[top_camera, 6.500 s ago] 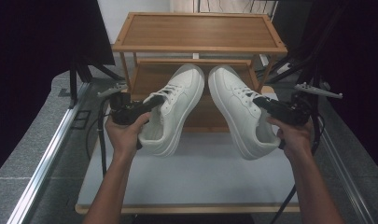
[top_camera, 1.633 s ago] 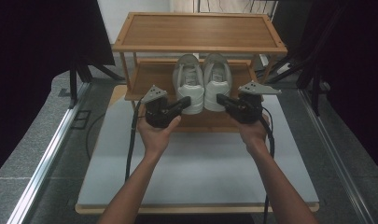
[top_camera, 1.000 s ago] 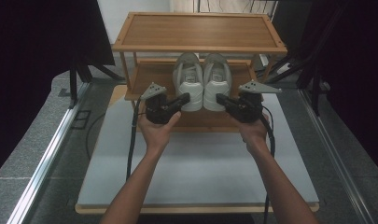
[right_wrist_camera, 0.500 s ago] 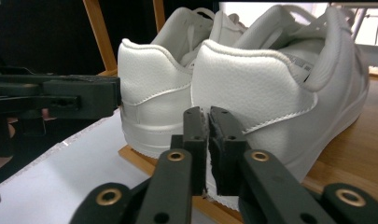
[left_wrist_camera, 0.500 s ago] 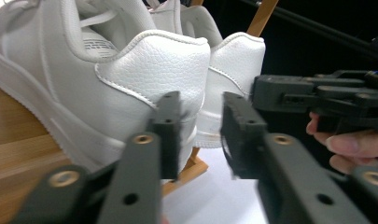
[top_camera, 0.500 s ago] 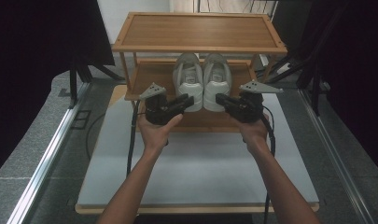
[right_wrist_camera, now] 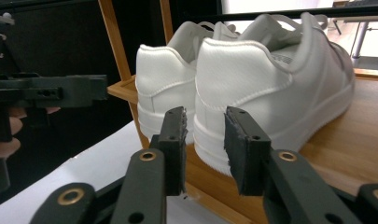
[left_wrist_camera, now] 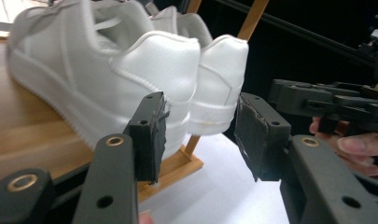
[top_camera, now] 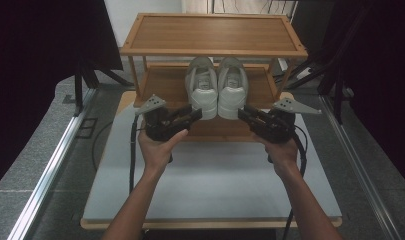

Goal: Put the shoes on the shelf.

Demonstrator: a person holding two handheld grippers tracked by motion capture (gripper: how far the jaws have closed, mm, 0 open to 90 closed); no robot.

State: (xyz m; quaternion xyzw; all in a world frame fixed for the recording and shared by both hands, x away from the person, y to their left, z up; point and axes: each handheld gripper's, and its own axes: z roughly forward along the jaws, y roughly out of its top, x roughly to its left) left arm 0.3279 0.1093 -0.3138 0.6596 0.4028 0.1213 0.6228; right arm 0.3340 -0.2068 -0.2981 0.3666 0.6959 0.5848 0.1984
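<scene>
Forearms reach in level over the white table (top_camera: 210,190), wrists straight. At left, my left gripper (top_camera: 194,116) angles inward at the heel of the left shoe (top_camera: 202,87); its jaws have just been opening and stand apart, nothing between them. Both shoes stand side by side, toes away, on the rack's lower shelf (top_camera: 160,85). At right, my right gripper (top_camera: 242,113) mirrors it behind the right shoe (top_camera: 232,87), jaws likewise just opening, empty.

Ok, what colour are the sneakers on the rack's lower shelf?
White all over; the sneakers show best in the right gripper view.
</scene>
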